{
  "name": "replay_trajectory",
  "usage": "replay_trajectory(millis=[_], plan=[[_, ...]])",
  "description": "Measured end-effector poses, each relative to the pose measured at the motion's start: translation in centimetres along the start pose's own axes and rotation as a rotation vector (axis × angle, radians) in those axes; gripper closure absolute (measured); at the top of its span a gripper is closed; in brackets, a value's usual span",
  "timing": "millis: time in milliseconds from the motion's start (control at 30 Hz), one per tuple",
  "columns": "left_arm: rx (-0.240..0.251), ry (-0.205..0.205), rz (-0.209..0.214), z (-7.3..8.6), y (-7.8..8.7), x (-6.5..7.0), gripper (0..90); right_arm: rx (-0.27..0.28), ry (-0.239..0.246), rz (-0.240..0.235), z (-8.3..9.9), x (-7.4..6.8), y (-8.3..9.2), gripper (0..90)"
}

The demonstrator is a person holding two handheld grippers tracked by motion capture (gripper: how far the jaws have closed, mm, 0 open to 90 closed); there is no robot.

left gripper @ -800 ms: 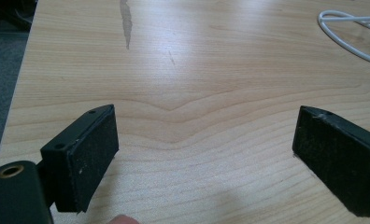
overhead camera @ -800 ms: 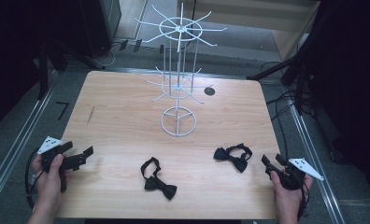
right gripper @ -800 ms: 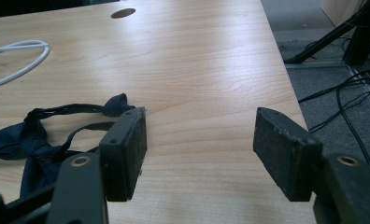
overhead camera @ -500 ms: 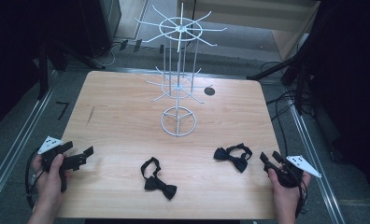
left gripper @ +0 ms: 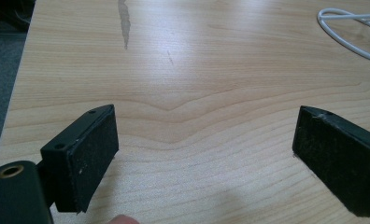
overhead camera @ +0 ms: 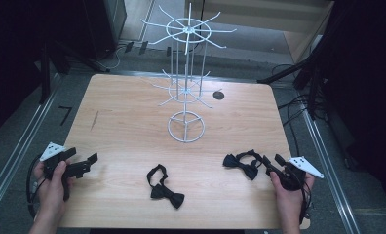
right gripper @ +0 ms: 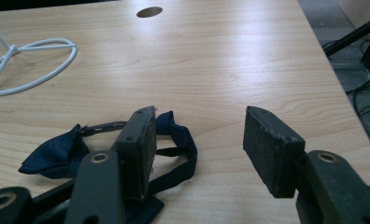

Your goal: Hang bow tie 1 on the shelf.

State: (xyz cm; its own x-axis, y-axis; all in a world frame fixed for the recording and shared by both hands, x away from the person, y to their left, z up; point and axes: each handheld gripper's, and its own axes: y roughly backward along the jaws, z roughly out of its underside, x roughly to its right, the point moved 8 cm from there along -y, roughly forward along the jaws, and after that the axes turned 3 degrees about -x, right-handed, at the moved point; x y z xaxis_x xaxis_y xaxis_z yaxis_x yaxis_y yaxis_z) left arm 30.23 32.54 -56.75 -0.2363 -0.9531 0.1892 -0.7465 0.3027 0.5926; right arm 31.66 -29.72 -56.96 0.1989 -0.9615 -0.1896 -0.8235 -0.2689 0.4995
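Observation:
A navy bow tie [overhead camera: 242, 163] lies near the table's right front, and a second bow tie [overhead camera: 166, 192] lies at the front centre. A white wire display rack [overhead camera: 185, 73] stands mid-table. My right gripper [overhead camera: 273, 160] is open right beside the navy bow tie. In the right gripper view that bow tie [right gripper: 57, 151] sits mostly behind the left jaw, with a loop of its strap reaching into the gap of the right gripper [right gripper: 199, 135]. My left gripper [overhead camera: 81, 156] rests open at the table's left front; in its own view the left gripper [left gripper: 204, 158] has bare wood between the jaws.
The rack's ring base [right gripper: 73, 53] lies beyond the right gripper, and its edge [left gripper: 321, 16] shows far right in the left gripper view. A round cable hole [overhead camera: 218, 95] sits at the back right. The wooden table [overhead camera: 123, 122] ends close by both hands.
My right gripper has moved left, closing in on the navy bow tie until its jaws reach it. The left gripper has stayed put.

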Motion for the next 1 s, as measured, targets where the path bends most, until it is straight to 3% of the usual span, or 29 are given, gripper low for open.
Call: replay_trajectory(millis=[267,433,633,867,1000], plan=[[-0.003,-0.002,0.001,0.0,-0.1,0.0,7.7,-0.054,-0.001,0.014,0.4,-0.2,-0.9,43.0],[-0.008,-0.002,0.002,0.0,-0.1,0.0,7.7,-0.084,-0.026,0.023,0.5,-0.3,-1.6,42.3],[-0.007,-0.008,0.000,0.0,-0.1,0.1,7.7,-0.125,-0.010,0.034,0.3,-0.7,-2.2,43.3],[-0.009,-0.010,0.002,0.0,-0.1,0.1,7.7,-0.171,-0.040,0.023,0.3,-1.0,-2.8,43.6],[-0.009,-0.010,0.001,0.0,-0.1,0.1,7.7,-0.196,-0.056,0.045,0.4,-1.0,-3.4,47.1]])
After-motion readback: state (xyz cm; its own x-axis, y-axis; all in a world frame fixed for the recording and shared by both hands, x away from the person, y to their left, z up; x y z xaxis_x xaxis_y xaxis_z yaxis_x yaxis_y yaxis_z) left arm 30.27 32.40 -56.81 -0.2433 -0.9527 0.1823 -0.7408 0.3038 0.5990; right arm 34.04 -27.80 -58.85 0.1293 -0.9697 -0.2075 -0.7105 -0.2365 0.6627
